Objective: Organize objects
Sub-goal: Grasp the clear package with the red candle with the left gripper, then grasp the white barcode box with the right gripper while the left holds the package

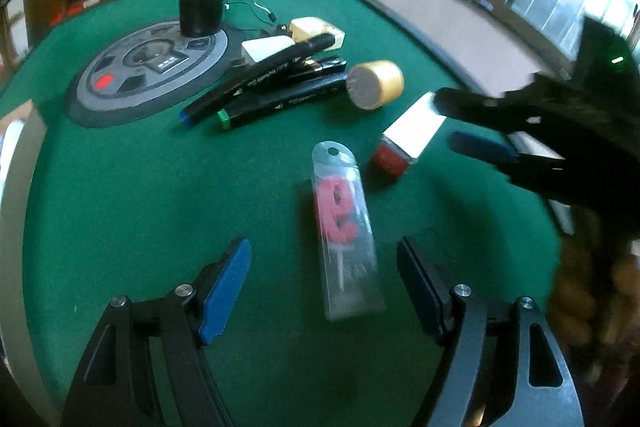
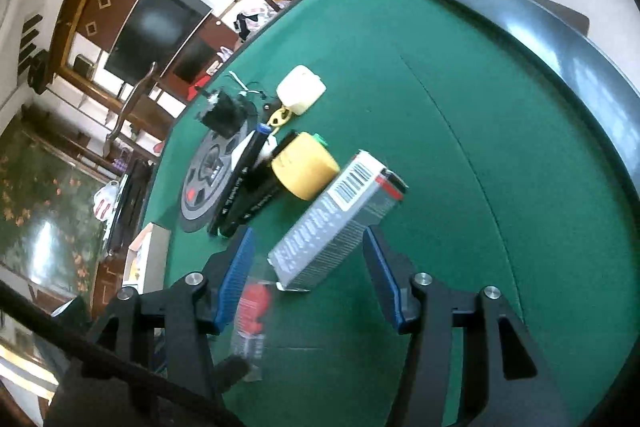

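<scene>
A clear packet holding a red number candle (image 1: 340, 223) lies on the green felt table (image 1: 120, 187), straight between the blue pads of my left gripper (image 1: 324, 267). That gripper is open and neither pad touches the packet. To the right, a white box with a red end (image 1: 408, 135) lies flat. My right gripper (image 1: 476, 125) hovers at its far end. In the right wrist view the box (image 2: 336, 219) reaches between the fingers of the right gripper (image 2: 310, 267). Small gaps show at both pads, so it is open. The candle packet (image 2: 254, 311) lies behind the left pad.
Beyond lie a yellow tape roll (image 1: 374, 85), black markers (image 1: 260, 95), a white card (image 1: 266, 49), a cream case (image 1: 316, 33) and thin cables. A black cylinder (image 1: 202, 11) stands on a grey round disc (image 1: 148, 67). The table's grey rim (image 2: 560, 39) curves at right.
</scene>
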